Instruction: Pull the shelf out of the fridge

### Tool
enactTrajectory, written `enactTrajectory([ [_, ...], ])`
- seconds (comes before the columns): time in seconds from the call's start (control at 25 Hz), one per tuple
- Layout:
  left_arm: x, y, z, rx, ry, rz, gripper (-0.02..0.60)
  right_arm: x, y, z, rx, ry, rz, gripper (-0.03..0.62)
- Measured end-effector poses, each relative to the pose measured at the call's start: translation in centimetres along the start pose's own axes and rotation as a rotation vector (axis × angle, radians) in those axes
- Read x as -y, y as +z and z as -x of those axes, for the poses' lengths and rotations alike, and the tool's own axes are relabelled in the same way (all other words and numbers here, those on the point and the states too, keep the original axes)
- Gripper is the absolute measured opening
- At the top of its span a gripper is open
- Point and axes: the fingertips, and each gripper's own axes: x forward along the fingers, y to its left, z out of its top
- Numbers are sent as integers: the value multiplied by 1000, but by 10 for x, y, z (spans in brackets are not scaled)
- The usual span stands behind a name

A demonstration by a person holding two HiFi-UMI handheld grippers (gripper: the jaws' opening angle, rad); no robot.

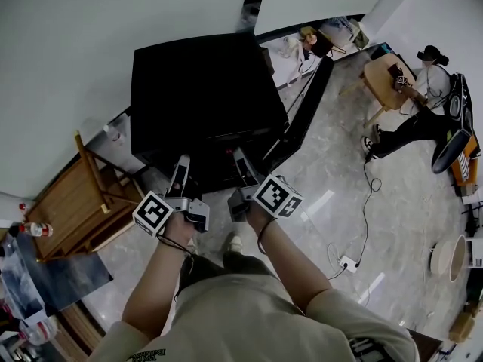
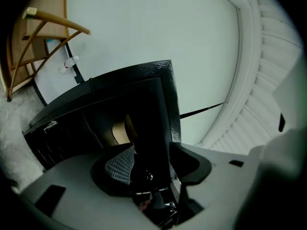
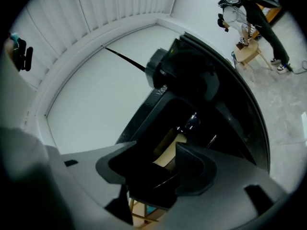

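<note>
A black mini fridge (image 1: 200, 89) stands on the floor against the white wall, its door (image 1: 303, 118) swung open to the right. Both grippers reach level into its dark opening. My left gripper (image 1: 182, 163) is open; in the left gripper view (image 2: 151, 166) the fridge's front edge (image 2: 165, 109) rises between its spread jaws. My right gripper (image 1: 241, 157) is open too; in the right gripper view (image 3: 160, 169) a dark flat panel (image 3: 148, 188), perhaps the shelf, lies low in the gap without the pads pressing on it. The fridge's inside is too dark to make out.
A wooden rack (image 1: 75, 202) stands left of the fridge, with a bottle (image 1: 38, 229) beside it. Far right, a person (image 1: 411, 130) sits by a wooden stool (image 1: 381, 78). A cable runs over the marble floor to a power strip (image 1: 347, 262).
</note>
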Motion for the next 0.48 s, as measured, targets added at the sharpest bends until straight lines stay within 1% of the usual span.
enactTrajectory([
  [0.2,-24,1,-4,10,5,86,215,21,-6,-12,8,-25,-74,218],
  [0.36,-42,1,-7,18,11,118,216,36,-12,-18,18,-17,-133,218],
  [0.48,-62,6,-9,47,32,138,221,44,-17,-24,17,-17,-150,218],
])
